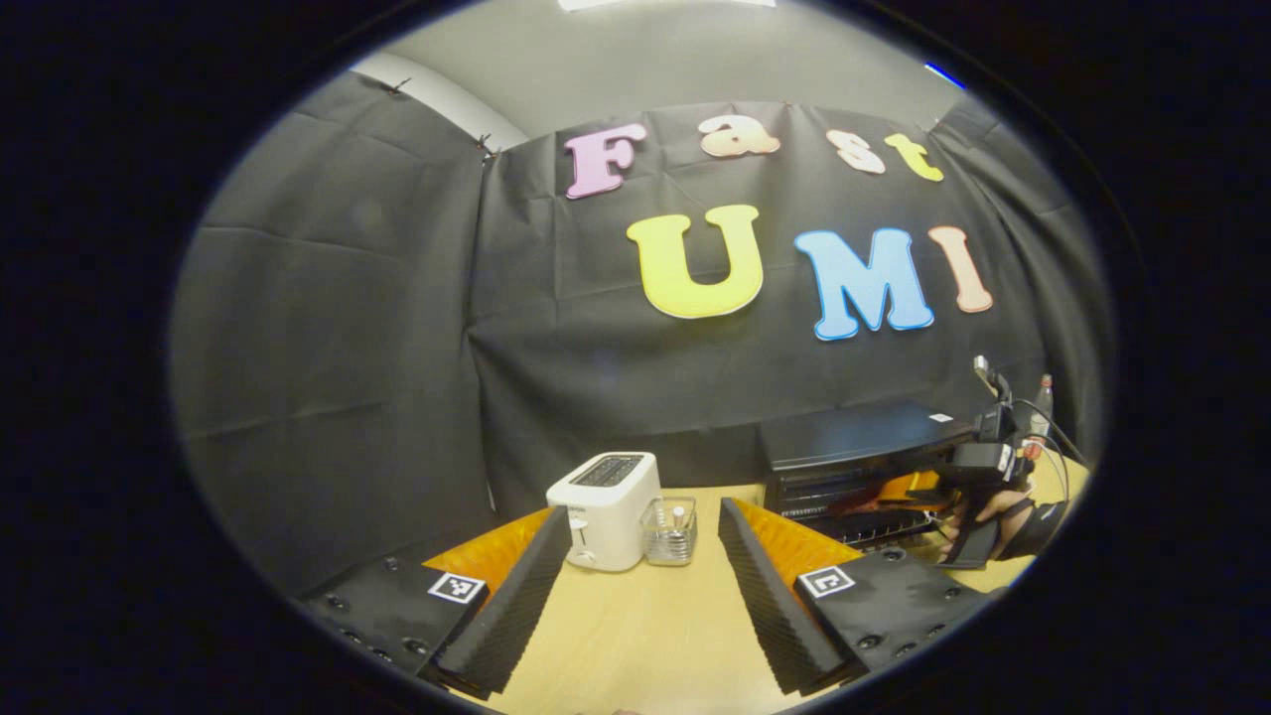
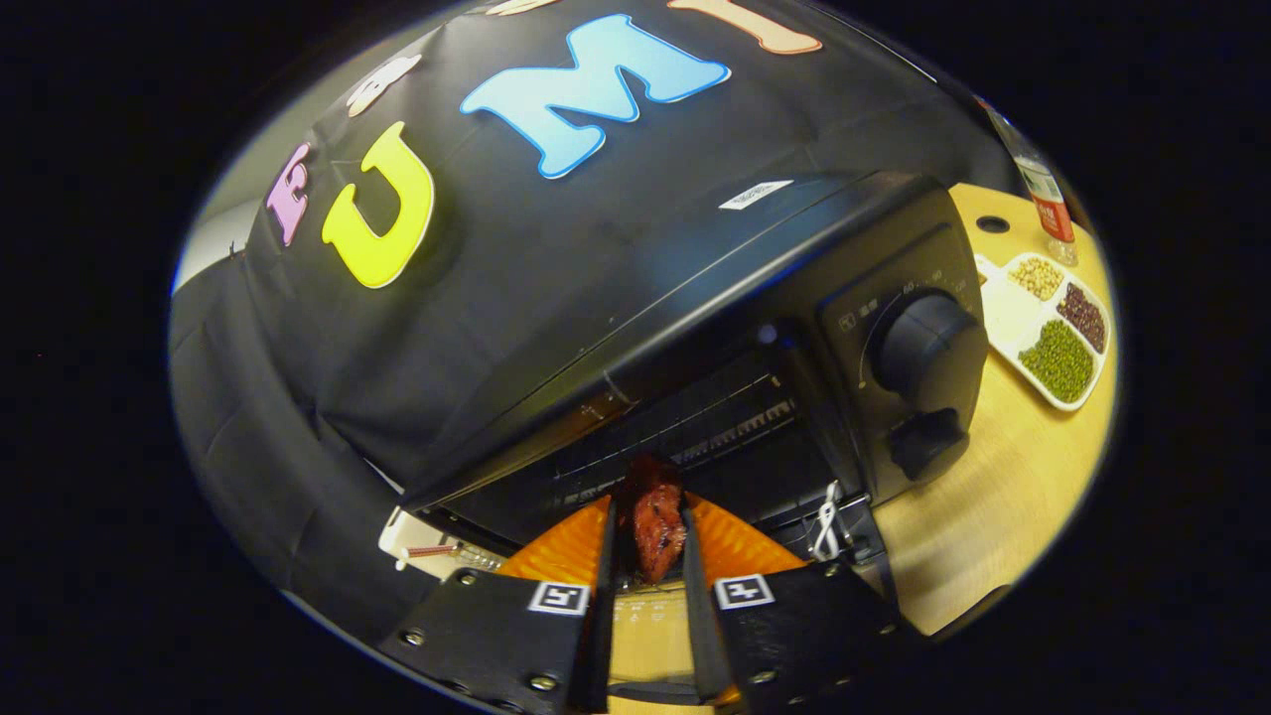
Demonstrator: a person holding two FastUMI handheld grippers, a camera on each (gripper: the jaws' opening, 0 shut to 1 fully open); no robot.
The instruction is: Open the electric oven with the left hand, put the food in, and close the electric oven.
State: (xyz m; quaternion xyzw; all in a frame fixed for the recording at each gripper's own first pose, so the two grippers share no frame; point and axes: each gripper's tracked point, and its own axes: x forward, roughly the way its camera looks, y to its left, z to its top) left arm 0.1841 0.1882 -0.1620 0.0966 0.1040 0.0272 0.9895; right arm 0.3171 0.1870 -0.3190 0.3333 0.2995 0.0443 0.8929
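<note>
The black electric oven [image 2: 695,298] stands with its door down, the dark cavity and wire rack [image 2: 695,432] showing. My right gripper [image 2: 645,541] is shut on a dark red piece of food [image 2: 652,521], held at the oven's mouth. In the left gripper view the oven [image 1: 854,447] sits at the right, and the right gripper [image 1: 968,497] with the hand holding it is at its front. My left gripper [image 1: 640,586] hangs open over the wooden table [image 1: 645,626], well to the left of the oven, with nothing between its fingers.
A white toaster [image 1: 604,508] and a small clear glass holder [image 1: 670,531] stand ahead of the left gripper. To the right of the oven lie a white tray of beans [image 2: 1053,328] and a bottle [image 2: 1038,189]. Two oven knobs [image 2: 923,348] face forward.
</note>
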